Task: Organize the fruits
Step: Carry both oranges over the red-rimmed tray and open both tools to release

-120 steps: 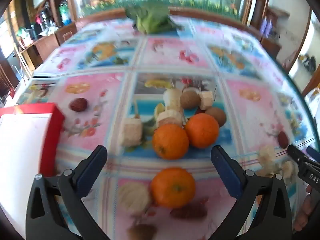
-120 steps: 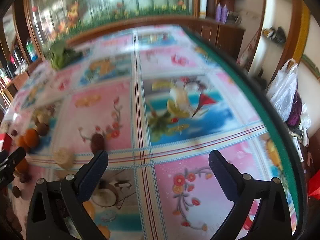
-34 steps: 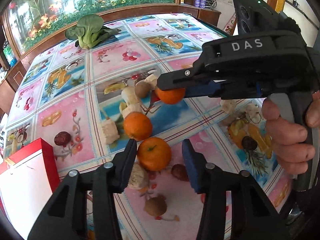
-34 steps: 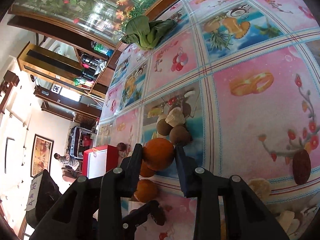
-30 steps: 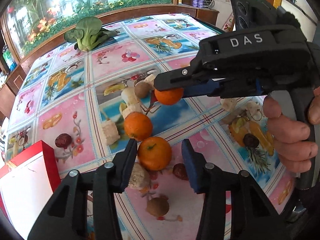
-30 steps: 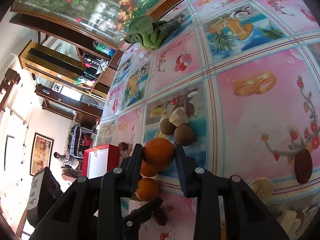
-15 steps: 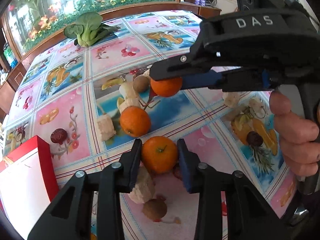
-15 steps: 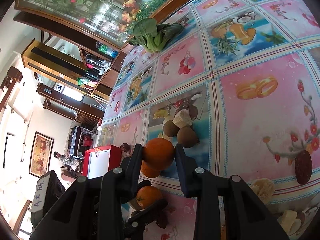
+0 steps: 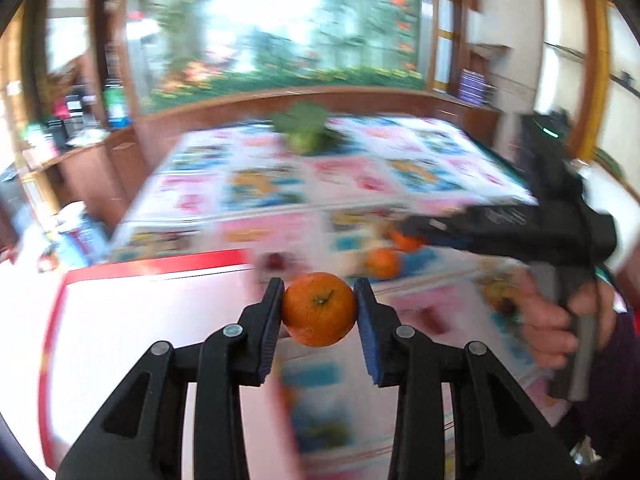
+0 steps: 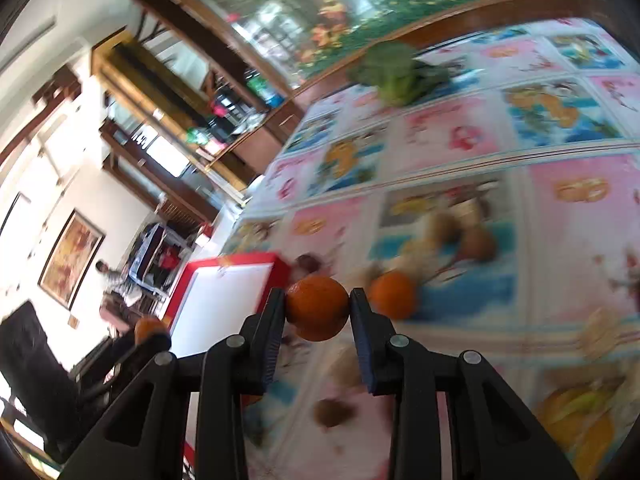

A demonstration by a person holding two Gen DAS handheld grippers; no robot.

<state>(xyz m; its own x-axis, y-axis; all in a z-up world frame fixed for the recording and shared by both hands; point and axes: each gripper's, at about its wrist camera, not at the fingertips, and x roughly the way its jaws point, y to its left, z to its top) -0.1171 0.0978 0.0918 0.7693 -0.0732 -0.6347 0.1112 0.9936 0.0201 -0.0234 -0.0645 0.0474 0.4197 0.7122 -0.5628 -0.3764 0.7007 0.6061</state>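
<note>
Each gripper, left gripper [image 9: 319, 307] and right gripper [image 10: 318, 307], has its jaws clamped on an orange above the surface's near-left corner by the red box [image 9: 152, 268]; a glancing grip could let round fruit squirt free.

Your orange [image 9: 319, 309] has dimpled, slightly shiny peel. Gripper pads [image 9: 270, 320] look like matt black plastic with blue rubbery faces. At 12 o'clock, the table cover [image 10: 460, 136] looks glossy, printed plastic with a wooden edge.
</note>
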